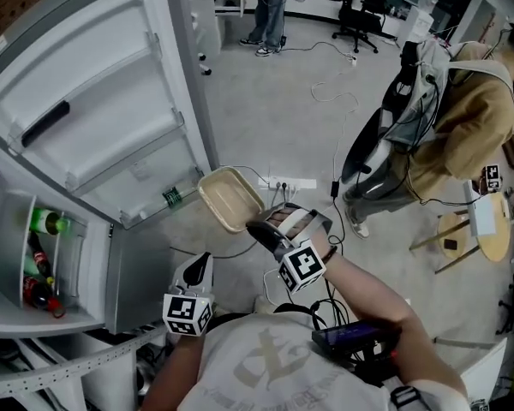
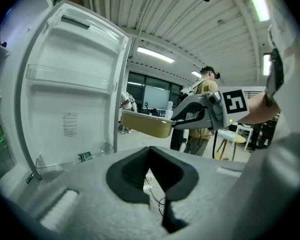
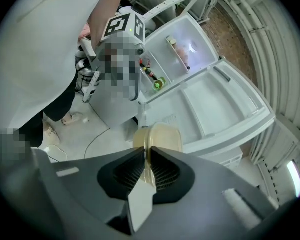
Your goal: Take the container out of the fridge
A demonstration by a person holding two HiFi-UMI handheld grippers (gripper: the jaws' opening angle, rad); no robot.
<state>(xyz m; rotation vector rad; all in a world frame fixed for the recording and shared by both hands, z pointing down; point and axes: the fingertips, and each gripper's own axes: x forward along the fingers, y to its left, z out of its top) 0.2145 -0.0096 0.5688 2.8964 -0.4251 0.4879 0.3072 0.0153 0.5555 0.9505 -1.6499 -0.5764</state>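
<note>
A beige shallow container (image 1: pixel 230 198) hangs in the air in front of the open fridge door (image 1: pixel 94 101), outside the fridge. My right gripper (image 1: pixel 262 229) is shut on its near rim; in the right gripper view the container's edge (image 3: pixel 159 136) is pinched between the jaws of the right gripper (image 3: pixel 146 170). The left gripper (image 1: pixel 199 268) sits lower and to the left, near my chest, shut with nothing in it. In the left gripper view its jaws (image 2: pixel 150 156) meet at the tips, and the container (image 2: pixel 145 123) floats beyond them, held by the right gripper (image 2: pixel 177 123).
The fridge compartment (image 1: pixel 34 255) at the left holds bottles. A green can (image 1: pixel 172 197) lies in the door's lower shelf. A power strip (image 1: pixel 289 183) and cables lie on the floor. A person with a backpack (image 1: pixel 445 118) stands right, by a round wooden stool (image 1: pixel 490 226).
</note>
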